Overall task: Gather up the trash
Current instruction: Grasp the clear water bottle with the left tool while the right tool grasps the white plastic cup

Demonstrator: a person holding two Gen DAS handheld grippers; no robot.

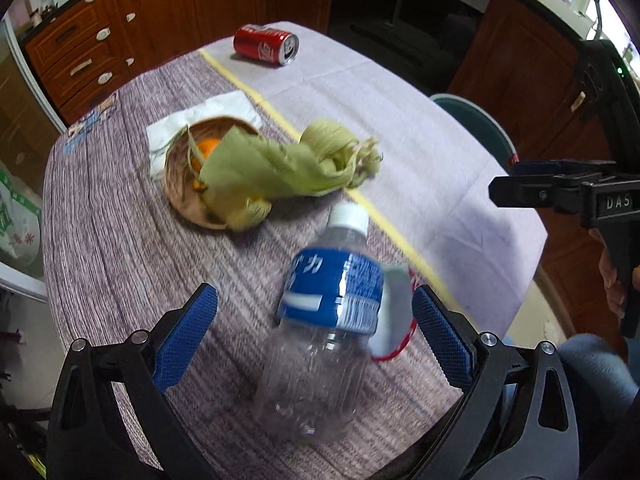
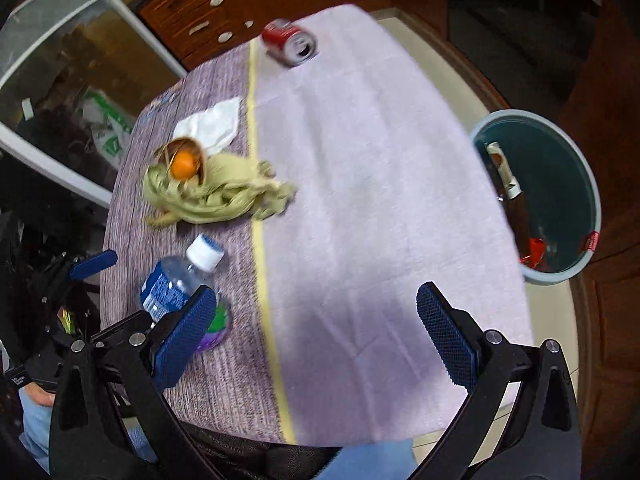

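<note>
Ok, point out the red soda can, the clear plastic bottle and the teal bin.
Red soda can (image 1: 266, 45), left wrist view, side wall.
Clear plastic bottle with blue label (image 1: 332, 296), left wrist view, label.
Teal round bin (image 2: 592, 184), right wrist view, rim.

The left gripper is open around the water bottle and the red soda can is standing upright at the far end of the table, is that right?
Not quite. The red soda can is lying on its side, not upright, as the left wrist view shows. The rest holds: the left gripper is open around the water bottle, and the can is at the table's far end.

Wooden cabinets (image 1: 80, 48) behind the table (image 2: 380, 200) — an oven (image 1: 400, 8) (dark) too.
</note>
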